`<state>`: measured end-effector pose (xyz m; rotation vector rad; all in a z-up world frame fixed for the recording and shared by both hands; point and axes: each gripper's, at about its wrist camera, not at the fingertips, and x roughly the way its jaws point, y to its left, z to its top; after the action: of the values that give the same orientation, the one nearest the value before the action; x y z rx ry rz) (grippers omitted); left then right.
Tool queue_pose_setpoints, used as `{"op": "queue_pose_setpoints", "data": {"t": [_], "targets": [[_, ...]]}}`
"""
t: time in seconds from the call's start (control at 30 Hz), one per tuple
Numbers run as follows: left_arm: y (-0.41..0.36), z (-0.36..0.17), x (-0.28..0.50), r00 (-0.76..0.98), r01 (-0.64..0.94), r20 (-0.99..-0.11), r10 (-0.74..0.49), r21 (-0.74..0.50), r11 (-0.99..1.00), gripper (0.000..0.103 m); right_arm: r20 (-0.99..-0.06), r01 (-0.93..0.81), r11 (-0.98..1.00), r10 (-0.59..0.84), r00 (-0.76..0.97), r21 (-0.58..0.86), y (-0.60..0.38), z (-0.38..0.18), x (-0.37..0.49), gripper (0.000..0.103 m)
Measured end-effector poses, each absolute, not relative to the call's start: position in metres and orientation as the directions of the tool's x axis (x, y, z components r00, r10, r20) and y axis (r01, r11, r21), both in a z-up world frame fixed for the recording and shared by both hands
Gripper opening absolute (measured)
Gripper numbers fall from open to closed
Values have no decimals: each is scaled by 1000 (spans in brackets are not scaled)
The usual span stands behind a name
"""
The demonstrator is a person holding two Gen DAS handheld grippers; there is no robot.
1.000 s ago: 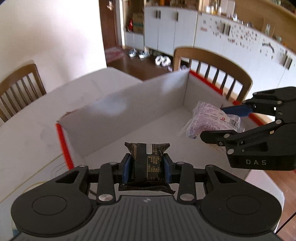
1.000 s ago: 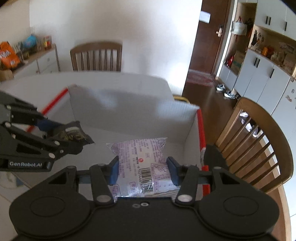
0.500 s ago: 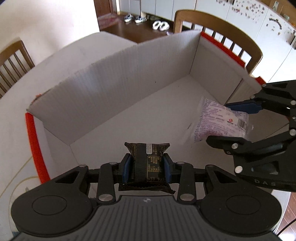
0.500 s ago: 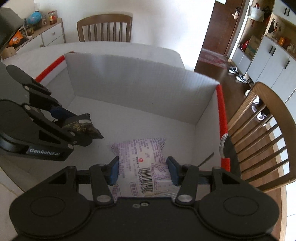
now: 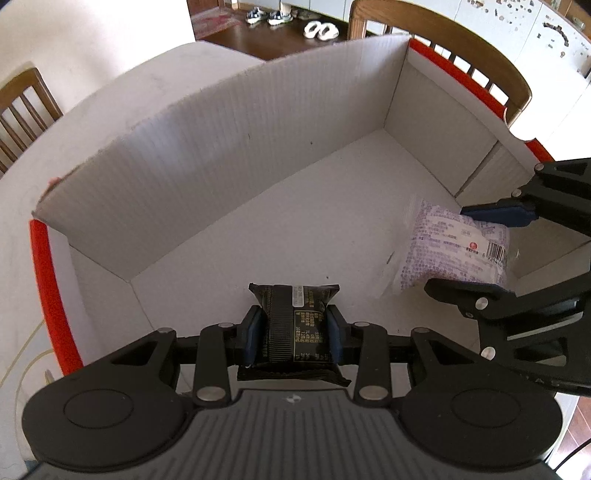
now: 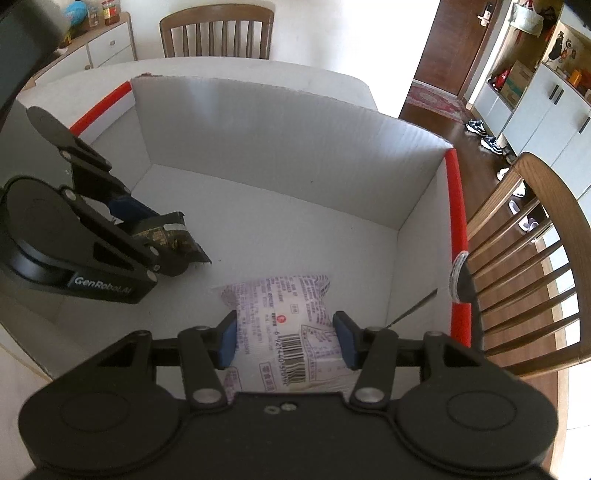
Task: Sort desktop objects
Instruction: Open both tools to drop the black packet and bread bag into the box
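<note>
Left gripper (image 5: 293,334): jaws clamped on black pack (image 5: 295,314)
Right gripper (image 6: 288,339): jaws clamped on white bag (image 6: 284,317)
Box (image 5: 221,147): white walls all around both
Chair (image 6: 524,266): just beside box
Bench (image 5: 110,107): under box

On the table (image 5: 110,99) stands an open box (image 5: 207,155), a chair (image 6: 532,258) just beside its right wall and another chair (image 6: 218,33) behind the table, with both snack packets (image 5: 295,325) (image 6: 291,325) held over the box floor, side by side.
</note>
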<state>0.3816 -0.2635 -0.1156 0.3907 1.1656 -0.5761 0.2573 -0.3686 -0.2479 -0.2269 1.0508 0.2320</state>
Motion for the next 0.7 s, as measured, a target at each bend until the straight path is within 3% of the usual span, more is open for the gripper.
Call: {"op": "queue_pose_setpoints", "data": {"t": [0.3,0.7], "targets": [[-257,-109,382,292,592,-921,-256,-36,805,47,-867,-298,953,103,487,-54,-371,-240,254,59],[-238,-66,356,354,586,-870,-342,-78,806,47,-824,-281,959,132,552,-34,-382,-203,233,62]]}}
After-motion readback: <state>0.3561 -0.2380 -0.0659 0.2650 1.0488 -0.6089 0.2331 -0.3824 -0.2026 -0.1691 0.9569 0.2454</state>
